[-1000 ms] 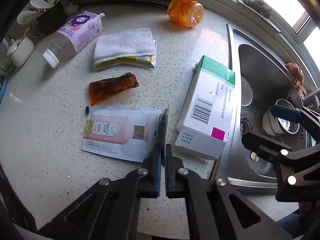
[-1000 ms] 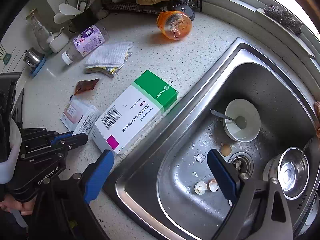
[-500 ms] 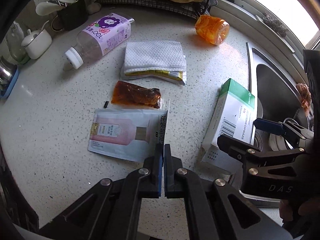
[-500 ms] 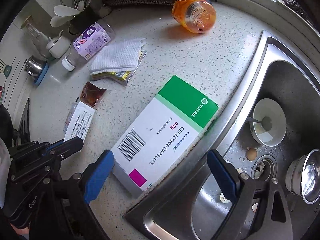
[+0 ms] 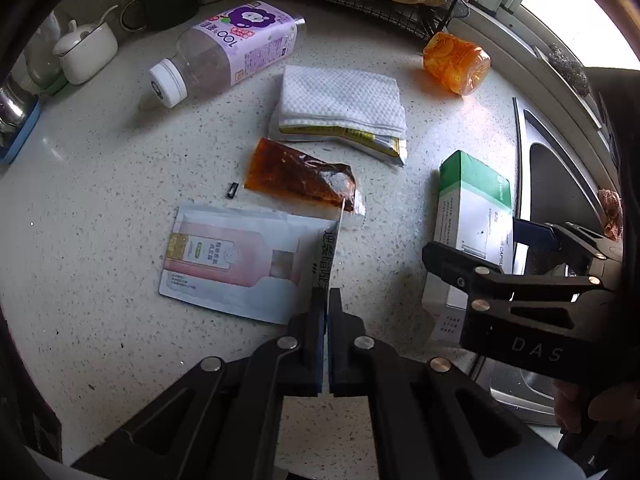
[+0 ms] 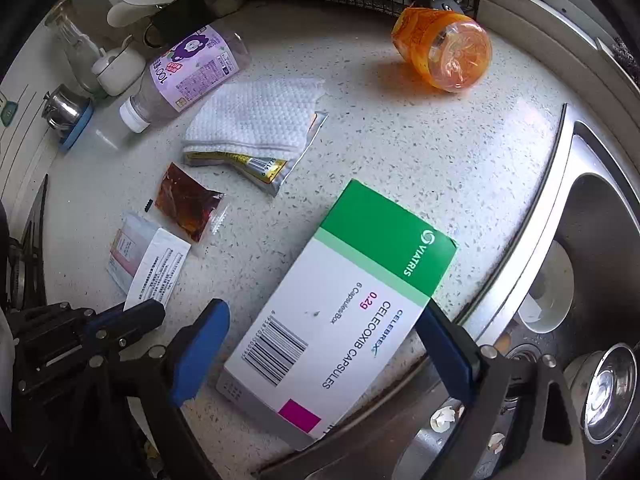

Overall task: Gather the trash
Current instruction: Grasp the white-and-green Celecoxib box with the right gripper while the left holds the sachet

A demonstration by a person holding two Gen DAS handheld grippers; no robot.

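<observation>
A pale speckled kitchen table [image 6: 400, 152] runs up to a steel sink [image 6: 592, 208] on its right, with litter spread over it. Largest of the trash is the green-and-white capsule box [image 6: 352, 312], lying flat at the sink's edge. The right hand-held gripper [image 6: 324, 344] hangs over it with its blue pads spread wide, one on each long side of the box, not visibly touching it. Farther back lie a purple-labelled bottle [image 5: 228, 48] on its side, an orange jar [image 5: 456, 62], a folded white cloth [image 5: 340, 98] on a yellow wrapper, and a brown sauce packet [image 5: 300, 176]. The left hand-held gripper [image 5: 326, 320] is pinched together on the folded edge of the pink sachet [image 5: 236, 256], which otherwise lies flat. The step in hand seems to be taking the box; next, the right pads likely need to lower and close across its width, squarely, since thin card may crush or slip toward the sink.
</observation>
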